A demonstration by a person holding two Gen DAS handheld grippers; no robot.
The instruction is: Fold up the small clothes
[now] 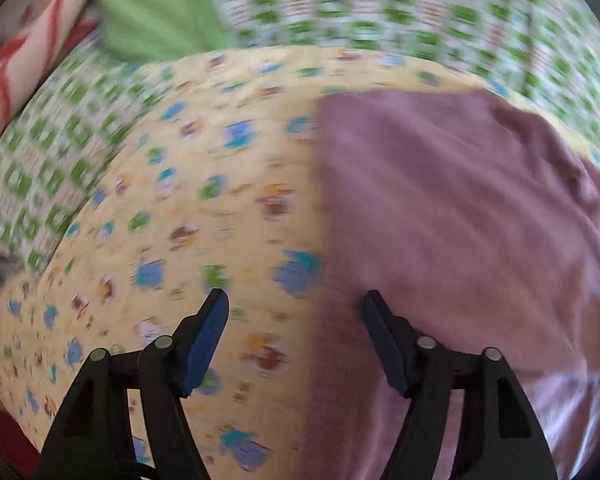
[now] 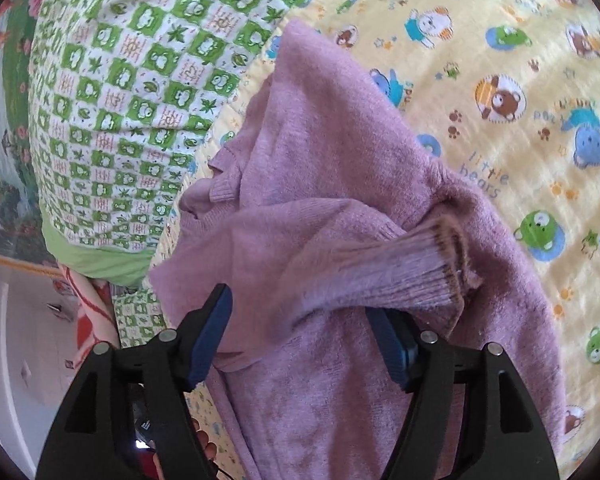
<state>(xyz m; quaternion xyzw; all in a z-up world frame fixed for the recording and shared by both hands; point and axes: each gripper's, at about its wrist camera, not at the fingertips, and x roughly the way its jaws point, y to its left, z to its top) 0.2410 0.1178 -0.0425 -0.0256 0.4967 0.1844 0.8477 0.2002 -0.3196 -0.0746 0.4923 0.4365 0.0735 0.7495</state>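
Two grippers work over one small purple sweater that lies on a yellow bear-print blanket. In the left wrist view, which is blurred, a red-and-white cloth shows at the far left, then a green frog-check sheet with a plain green cloth beyond it, then the yellow blanket. The left gripper hangs with its jaws spread and nothing between them, the left finger over the blanket and the right one over the near left edge of the sweater. In the right wrist view the frog-check sheet lies left and the blanket right, with the sweater between them. The right gripper is also spread; a folded sleeve with a ribbed cuff lies across the gap, draped over the right finger, unpinched
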